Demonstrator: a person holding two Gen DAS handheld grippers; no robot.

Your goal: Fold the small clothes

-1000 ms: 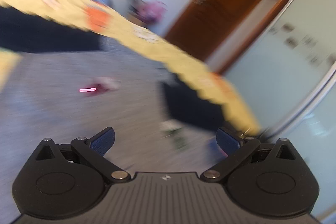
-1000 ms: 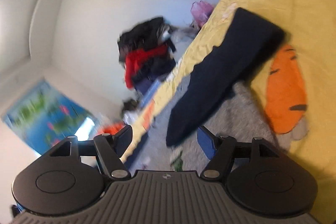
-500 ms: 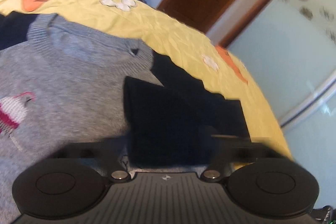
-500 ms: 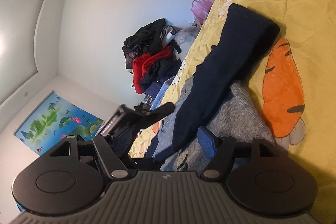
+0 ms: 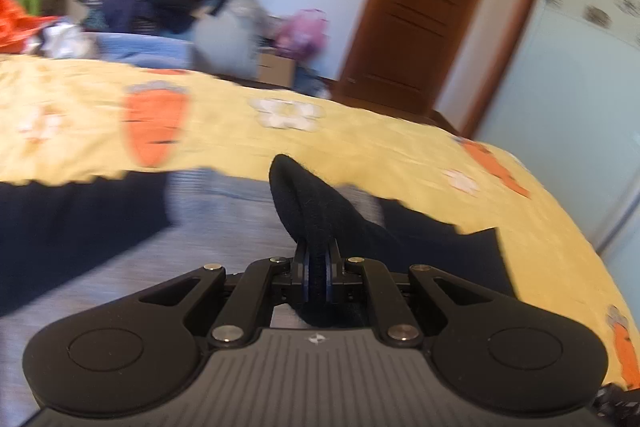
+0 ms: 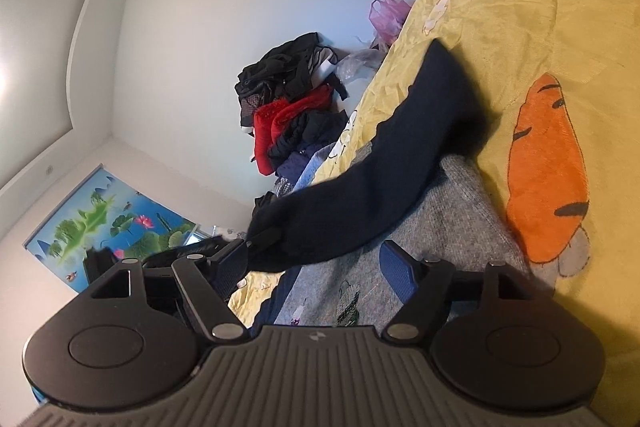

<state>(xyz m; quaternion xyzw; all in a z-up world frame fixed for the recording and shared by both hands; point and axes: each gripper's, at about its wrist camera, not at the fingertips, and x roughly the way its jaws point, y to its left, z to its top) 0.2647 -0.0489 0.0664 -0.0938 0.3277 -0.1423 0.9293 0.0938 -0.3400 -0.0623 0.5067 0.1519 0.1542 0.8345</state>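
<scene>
Sleeve [image 5: 308, 203] pinched tight in my left gripper [image 5: 318, 275], running ahead across the sweater [image 5: 224, 223]; my right gripper [image 6: 316, 267] is opening, nothing clamped.

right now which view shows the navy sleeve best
The right wrist view: the navy sleeve runs whole across the grey sweater. The left wrist view shows only its end, pinched in the left gripper.

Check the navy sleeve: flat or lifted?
Lifted. The left tool is shut on the sleeve, which hangs above the grey sweater.
</scene>
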